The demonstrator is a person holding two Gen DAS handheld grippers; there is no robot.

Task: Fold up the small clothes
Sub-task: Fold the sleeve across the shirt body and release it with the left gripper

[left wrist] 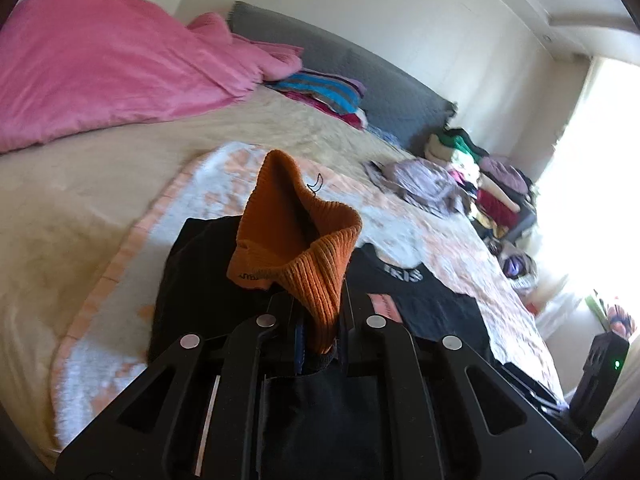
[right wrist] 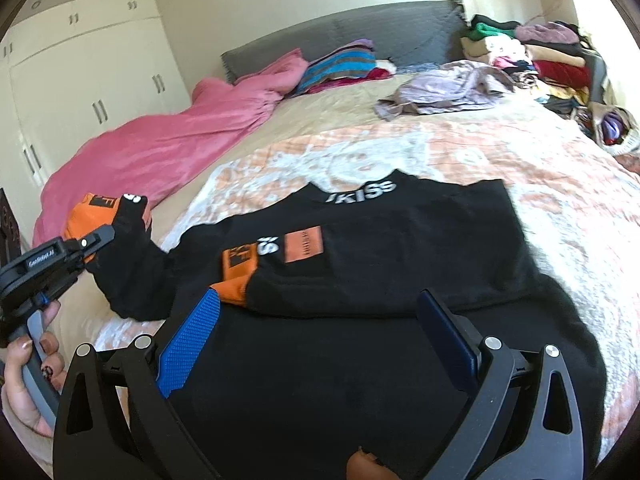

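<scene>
pink duvet (right wrist: 160,148) heaped beside grey headboard (right wrist: 360,28); striped pillow (right wrist: 340,66); white wardrobe (right wrist: 80,92).

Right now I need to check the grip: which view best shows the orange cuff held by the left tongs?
The left wrist view: the orange cuff fills the centre, pinched in the left tongs. The right wrist view shows it only small at the left edge, beside the tongs' tip.

White letters "KISS" run across the neckline of the black sweatshirt (right wrist: 400,240), partly blurred. Below them sits an orange patch (right wrist: 304,245), print too small to read. Left of the patch, on the folded sleeve (right wrist: 248,264), a white "S" and an orange block, unreadable.
</scene>
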